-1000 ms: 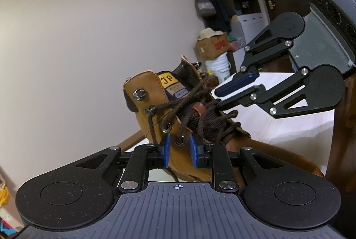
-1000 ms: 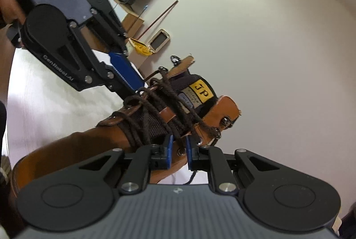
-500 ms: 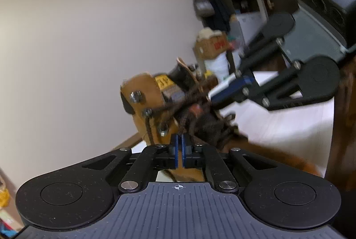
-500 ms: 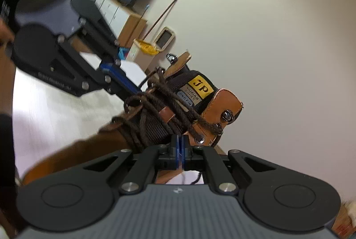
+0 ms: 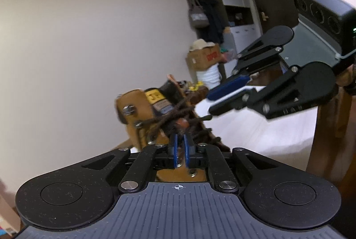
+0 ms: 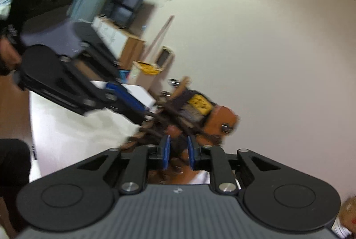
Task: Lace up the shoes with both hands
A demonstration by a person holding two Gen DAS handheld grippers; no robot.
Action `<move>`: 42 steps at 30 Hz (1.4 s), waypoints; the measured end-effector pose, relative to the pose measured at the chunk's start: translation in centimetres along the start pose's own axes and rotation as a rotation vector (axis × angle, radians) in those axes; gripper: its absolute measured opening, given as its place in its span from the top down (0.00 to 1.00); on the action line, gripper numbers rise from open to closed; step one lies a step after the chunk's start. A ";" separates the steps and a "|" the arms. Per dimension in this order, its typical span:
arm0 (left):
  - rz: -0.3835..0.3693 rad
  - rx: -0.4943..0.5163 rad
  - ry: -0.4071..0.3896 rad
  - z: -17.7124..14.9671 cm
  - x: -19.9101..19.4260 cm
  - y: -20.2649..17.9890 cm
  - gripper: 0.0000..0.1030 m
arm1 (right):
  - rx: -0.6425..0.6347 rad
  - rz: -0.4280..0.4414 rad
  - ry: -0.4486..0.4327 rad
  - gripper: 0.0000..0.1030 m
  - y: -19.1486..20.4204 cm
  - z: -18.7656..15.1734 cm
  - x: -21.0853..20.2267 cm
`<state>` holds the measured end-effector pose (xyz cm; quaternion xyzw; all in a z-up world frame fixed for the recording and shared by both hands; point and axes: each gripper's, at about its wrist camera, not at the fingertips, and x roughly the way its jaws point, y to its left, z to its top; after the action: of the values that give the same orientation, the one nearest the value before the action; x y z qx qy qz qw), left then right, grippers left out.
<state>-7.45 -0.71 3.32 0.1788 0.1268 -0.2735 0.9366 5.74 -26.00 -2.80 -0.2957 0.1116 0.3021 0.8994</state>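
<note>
- Opening slightly, the left gripper [image 5: 180, 145] has dark brown laces [image 5: 175, 115] between its blue pads.
- Right gripper [image 6: 179, 151], jaws parting, straddles laces at the tan leather boot's [image 6: 220, 119] six o'clock.

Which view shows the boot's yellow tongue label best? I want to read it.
The left wrist view: the yellow label faces the camera, only mildly blurred. The right wrist view shows the same label tilted and smeared by motion, its lettering unreadable.

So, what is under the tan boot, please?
The tan boot stands on a white surface, seen beside it in both views. The sole and where it touches are hidden: the left gripper covers them here, the right gripper in its own view.
</note>
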 end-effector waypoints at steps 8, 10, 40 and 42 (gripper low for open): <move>0.076 0.085 0.030 0.2 1.1 0.8 0.91 | -0.009 -0.050 0.020 0.83 -0.5 -0.9 -1.0; 0.074 0.112 0.033 0.3 1.6 0.6 0.89 | -0.034 -0.047 0.021 0.83 -0.2 -0.7 -0.5; 0.018 0.030 -0.077 2.0 -0.1 0.4 0.98 | -0.080 -0.036 -0.038 0.98 2.4 2.6 -2.8; 0.019 0.026 -0.070 1.7 -0.1 0.3 0.98 | -0.052 -0.029 -0.030 0.98 2.2 2.5 -2.7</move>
<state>-7.14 -1.08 4.94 0.1823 0.0889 -0.2723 0.9406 2.29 -24.44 -0.82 -0.3159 0.0859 0.2964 0.8972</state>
